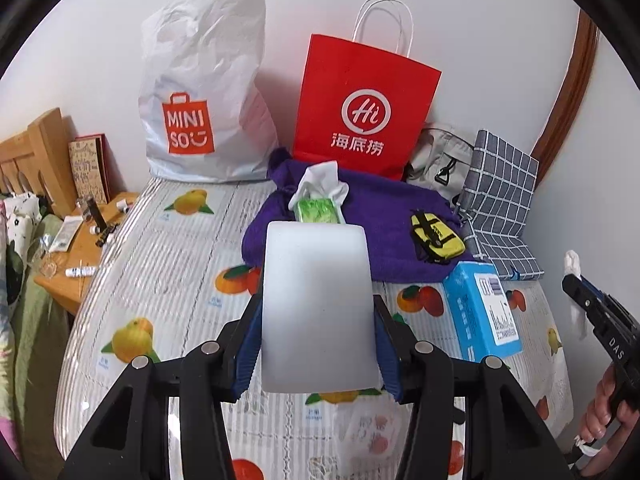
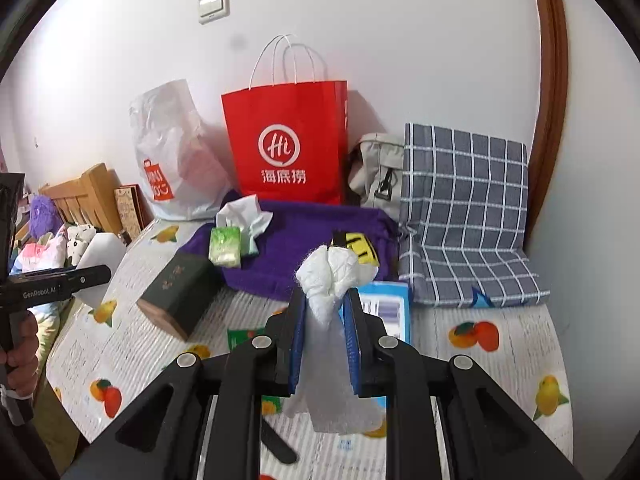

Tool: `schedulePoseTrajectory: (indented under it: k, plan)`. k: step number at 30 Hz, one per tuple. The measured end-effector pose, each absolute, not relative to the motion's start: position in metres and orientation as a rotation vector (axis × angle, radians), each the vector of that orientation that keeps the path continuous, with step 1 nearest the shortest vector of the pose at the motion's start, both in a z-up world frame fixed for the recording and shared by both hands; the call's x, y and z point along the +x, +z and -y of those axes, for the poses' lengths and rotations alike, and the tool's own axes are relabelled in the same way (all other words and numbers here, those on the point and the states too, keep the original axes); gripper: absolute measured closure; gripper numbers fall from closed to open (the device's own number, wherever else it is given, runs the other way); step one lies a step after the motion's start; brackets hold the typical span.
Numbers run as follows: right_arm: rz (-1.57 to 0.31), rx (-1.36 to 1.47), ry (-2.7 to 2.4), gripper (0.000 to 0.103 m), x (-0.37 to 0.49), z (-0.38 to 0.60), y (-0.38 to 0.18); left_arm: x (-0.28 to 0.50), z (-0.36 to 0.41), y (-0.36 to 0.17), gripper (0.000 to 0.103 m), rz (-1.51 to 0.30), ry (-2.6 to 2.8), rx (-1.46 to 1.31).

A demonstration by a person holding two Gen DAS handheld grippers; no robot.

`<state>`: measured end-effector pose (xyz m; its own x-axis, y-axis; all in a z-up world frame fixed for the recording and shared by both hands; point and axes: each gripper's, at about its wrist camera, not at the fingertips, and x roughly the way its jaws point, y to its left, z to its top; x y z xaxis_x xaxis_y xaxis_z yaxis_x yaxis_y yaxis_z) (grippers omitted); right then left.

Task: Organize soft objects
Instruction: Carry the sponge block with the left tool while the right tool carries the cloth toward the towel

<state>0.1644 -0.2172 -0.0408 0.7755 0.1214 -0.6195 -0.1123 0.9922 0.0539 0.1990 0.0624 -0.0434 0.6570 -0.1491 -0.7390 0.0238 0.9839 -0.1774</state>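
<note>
My left gripper (image 1: 316, 320) is shut on a white foam block (image 1: 316, 304) and holds it above the fruit-print table cover; it also shows in the right wrist view (image 2: 100, 256). My right gripper (image 2: 326, 300) is shut on a crumpled white tissue (image 2: 330, 276), which also shows at the right edge of the left wrist view (image 1: 573, 262). A purple towel (image 1: 384, 208) lies at the back with a green tissue pack (image 1: 316, 208) and a yellow pouch (image 1: 436, 238) on it.
A white Miniso bag (image 1: 200, 92) and red paper bag (image 1: 360, 100) stand against the wall. A grey checked cushion (image 1: 500, 200), grey bag (image 1: 440, 156) and blue box (image 1: 484, 308) are on the right. A dark box (image 2: 180, 296) lies on the left. A wooden nightstand (image 1: 80, 248) holds small items.
</note>
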Motion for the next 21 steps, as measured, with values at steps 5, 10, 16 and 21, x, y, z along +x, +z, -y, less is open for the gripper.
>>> schedulePoseTrajectory:
  k: [5, 10, 16, 21]
  plan:
    - [-0.673, 0.032, 0.138, 0.084, 0.182, 0.219, -0.038, 0.210, -0.059, -0.039, 0.054, -0.842, -0.095, -0.153]
    - [-0.686, 0.040, 0.128, 0.084, 0.199, 0.223, -0.038, 0.224, -0.057, -0.035, 0.054, -0.837, -0.107, -0.181]
    - [-0.687, 0.050, 0.125, 0.084, 0.215, 0.229, -0.037, 0.236, -0.049, -0.031, 0.054, -0.826, -0.111, -0.170]
    - [-0.682, 0.061, 0.126, 0.084, 0.229, 0.232, -0.031, 0.243, -0.045, -0.021, 0.053, -0.802, -0.113, -0.158]
